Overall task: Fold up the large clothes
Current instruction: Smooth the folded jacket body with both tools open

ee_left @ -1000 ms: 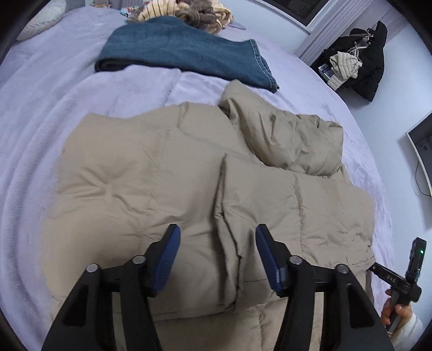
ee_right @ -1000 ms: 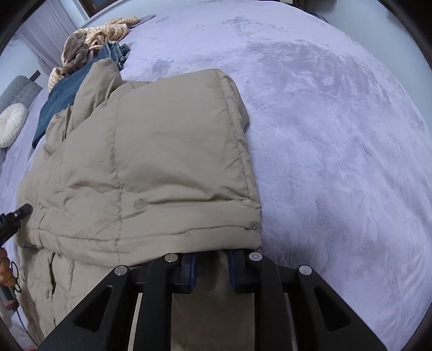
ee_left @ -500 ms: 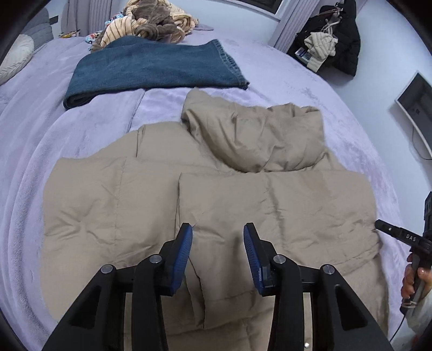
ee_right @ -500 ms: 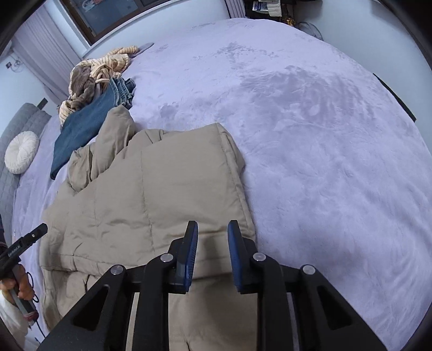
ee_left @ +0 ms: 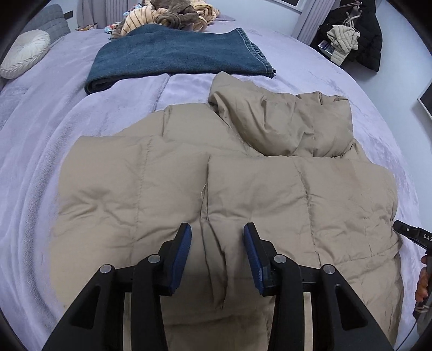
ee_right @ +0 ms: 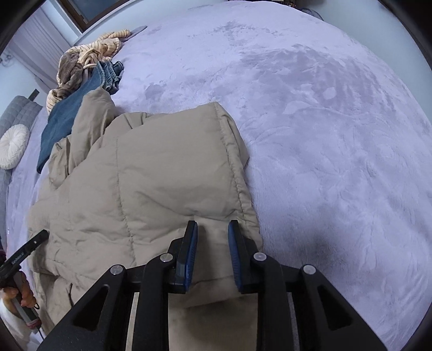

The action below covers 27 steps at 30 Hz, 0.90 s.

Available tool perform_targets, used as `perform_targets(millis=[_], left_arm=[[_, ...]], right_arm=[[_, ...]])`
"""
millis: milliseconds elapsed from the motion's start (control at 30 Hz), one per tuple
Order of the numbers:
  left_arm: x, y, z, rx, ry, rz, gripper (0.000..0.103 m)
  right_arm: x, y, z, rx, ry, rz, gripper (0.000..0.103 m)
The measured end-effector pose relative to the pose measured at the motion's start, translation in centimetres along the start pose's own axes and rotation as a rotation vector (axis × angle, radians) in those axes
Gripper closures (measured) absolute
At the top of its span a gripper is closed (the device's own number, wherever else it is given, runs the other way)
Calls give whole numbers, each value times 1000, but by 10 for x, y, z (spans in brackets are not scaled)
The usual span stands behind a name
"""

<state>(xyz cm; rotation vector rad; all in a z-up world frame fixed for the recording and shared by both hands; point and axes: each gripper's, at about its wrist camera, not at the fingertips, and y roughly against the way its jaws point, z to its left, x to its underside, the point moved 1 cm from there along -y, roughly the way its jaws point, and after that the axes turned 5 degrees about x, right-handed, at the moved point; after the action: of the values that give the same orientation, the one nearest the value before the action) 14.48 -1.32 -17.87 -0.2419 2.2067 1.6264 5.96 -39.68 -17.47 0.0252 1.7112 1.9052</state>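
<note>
A beige puffer jacket lies on the purple bed, both sides folded in so they meet along a middle seam, its hood bunched at the far end. My left gripper is open and empty, hovering over the seam near the hem. In the right wrist view the jacket fills the left half. My right gripper is open and empty just above the folded edge at the jacket's right side.
Folded blue jeans lie beyond the hood, with a pile of striped and brown clothes behind them. A round white cushion sits far left. Dark coats hang far right. Bare purple blanket spreads to the right.
My right gripper has opened and let go of the jacket's folded side, which now lies flat. My left gripper has narrowed slightly and drawn back and centred over the seam.
</note>
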Motion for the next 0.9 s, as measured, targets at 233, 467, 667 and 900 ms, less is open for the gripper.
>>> perform_targets(millis=[233,467,667,900], left_arm=[[33,53,-6,-47,29,13,41],[62,83,-19,-59,68,60,41],[86,111,-33,-86,91,33,0],[114,125,-43,-119,113,88,0]], right_arm=[[32,40,-4,-61,-30,55,60],[69,64,-11,-92,-67,125,46],[91,82,-19,-114,-81,158,35],[104,99,-24,-149,-86,174,34]])
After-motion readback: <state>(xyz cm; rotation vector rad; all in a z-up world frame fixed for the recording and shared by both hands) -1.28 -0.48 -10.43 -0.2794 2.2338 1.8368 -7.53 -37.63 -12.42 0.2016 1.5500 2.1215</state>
